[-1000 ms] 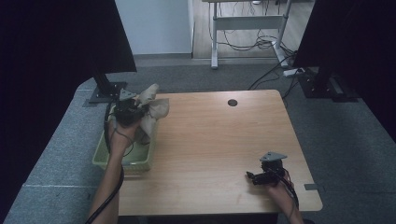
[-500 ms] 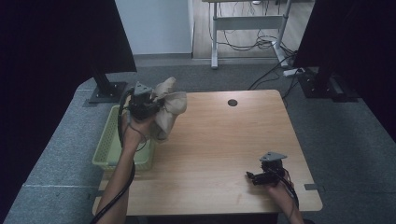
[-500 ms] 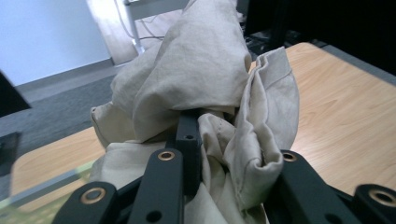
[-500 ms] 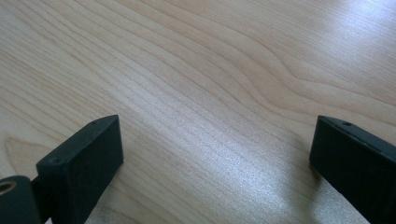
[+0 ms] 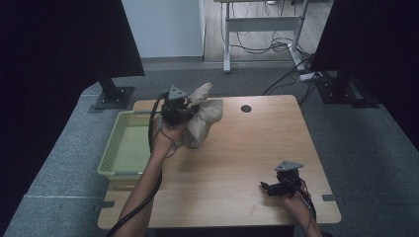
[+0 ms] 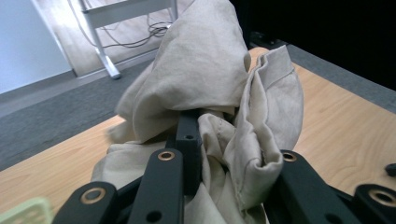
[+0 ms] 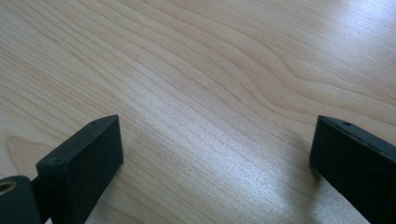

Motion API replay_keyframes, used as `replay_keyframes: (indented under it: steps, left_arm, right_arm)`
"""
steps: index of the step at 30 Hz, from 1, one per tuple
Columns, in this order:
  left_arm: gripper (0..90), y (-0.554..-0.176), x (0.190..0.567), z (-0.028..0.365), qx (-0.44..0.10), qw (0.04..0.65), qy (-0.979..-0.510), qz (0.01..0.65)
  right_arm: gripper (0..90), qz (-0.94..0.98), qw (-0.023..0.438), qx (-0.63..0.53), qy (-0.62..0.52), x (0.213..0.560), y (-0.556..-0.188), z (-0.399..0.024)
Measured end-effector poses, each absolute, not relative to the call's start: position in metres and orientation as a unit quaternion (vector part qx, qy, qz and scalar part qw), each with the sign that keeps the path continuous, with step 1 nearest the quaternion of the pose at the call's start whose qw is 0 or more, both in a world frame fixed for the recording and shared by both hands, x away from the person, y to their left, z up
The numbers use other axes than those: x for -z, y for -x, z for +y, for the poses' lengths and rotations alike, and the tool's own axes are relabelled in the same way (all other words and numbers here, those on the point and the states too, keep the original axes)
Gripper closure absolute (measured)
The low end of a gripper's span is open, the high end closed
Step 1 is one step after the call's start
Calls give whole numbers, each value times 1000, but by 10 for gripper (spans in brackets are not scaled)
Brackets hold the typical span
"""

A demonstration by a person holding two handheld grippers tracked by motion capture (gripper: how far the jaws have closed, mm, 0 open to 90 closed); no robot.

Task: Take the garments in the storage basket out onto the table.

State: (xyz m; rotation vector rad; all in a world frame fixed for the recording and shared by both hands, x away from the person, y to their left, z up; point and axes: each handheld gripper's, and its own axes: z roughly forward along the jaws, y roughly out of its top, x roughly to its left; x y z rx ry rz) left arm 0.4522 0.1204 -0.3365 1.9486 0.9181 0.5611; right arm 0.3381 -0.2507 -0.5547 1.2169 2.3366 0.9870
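1. Between the jaws of the left gripper [image 5: 190, 109] sits a bunched beige cloth [image 5: 203, 121]; in the left gripper view the black jaws are clamped on its folds [image 6: 224, 140], so this gripper is holding the cloth, not standing free.

2. From that grip the cloth spreads away from the hand: one lobe rises above the gripper, and the larger mass hangs to the table's right side and a little toward the person. Its long axis runs roughly from the upper lobe down to the hanging hem, tilted rather than level.

3. The cloth is held up off the wooden table [image 5: 247, 163], over its far left part. It hangs just beside the green basket [image 5: 126, 148] and past the basket's right rim, so it is over bare wood, not over the basket.

4. Farther out, the right gripper [image 5: 269, 187] rests low at the near right of the table, jaws spread wide with nothing between them; the right gripper view has only wood grain between its jaws.

5. The relation that matters: the cloth lies up and to the left of the right gripper, well apart from it. The left hand is far nearer, so I judge laying the cloth down falls to the left, with open table between the two.
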Motion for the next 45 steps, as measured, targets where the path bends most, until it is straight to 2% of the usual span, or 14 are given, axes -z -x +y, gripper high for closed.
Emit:
replay_keyframes:
  steps: [17, 19, 31, 45]
  left_arm:
    - [736, -458, 368, 59, -180, 447, -810, 334]
    - [735, -461, 381, 47, -171, 443, -816, 329]
    - [729, -472, 418, 32, -147, 438, -824, 329]
    - [703, -482, 462, 18, -142, 413, -839, 326]
  right_arm:
    - [25, 820, 163, -346, -425, 555, -338, -251]
    - [26, 821, 163, -346, -424, 555, -338, -251]
    - [25, 821, 162, -346, -424, 555, -338, -251]
    - [26, 821, 162, -346, -423, 555, -338, -251]
